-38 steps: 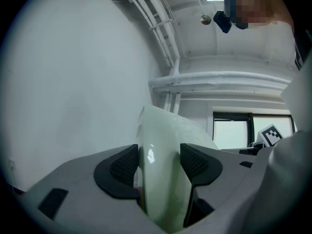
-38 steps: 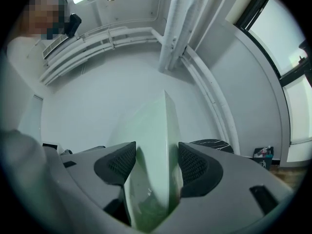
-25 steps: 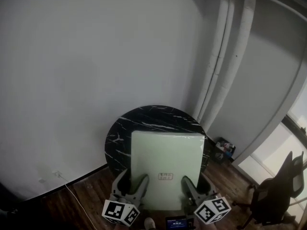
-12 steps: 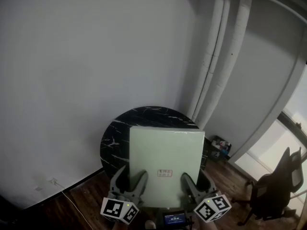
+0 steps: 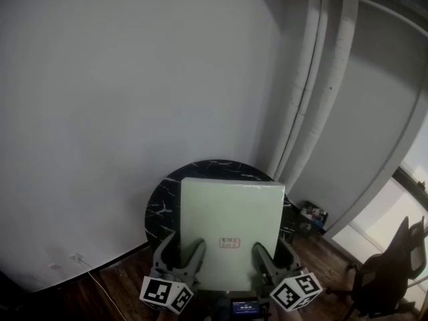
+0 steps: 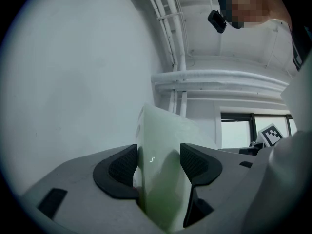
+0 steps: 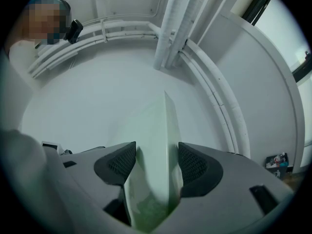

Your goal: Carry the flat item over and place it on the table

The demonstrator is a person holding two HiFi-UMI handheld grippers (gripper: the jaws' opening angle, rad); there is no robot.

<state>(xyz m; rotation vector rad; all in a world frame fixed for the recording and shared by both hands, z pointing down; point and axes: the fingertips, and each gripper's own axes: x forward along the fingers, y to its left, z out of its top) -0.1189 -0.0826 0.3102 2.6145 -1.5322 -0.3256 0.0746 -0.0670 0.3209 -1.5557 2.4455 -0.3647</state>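
White pipes (image 5: 313,92) run up the wall corner. Black office chair (image 5: 391,271) stands on wood floor (image 5: 117,283), far right. Small clutter (image 5: 313,214) near the pipes' base.

Your panel (image 5: 231,219) hid most of the table (image 5: 162,202), leaving only its left rim and far edge in sight. The wall (image 5: 120,112) stood close behind the table, and the pipes (image 5: 314,92) closed off its right side. The floor (image 5: 127,279) to the left lay open save a cable (image 5: 97,271); the chair (image 5: 391,266) sat well off right
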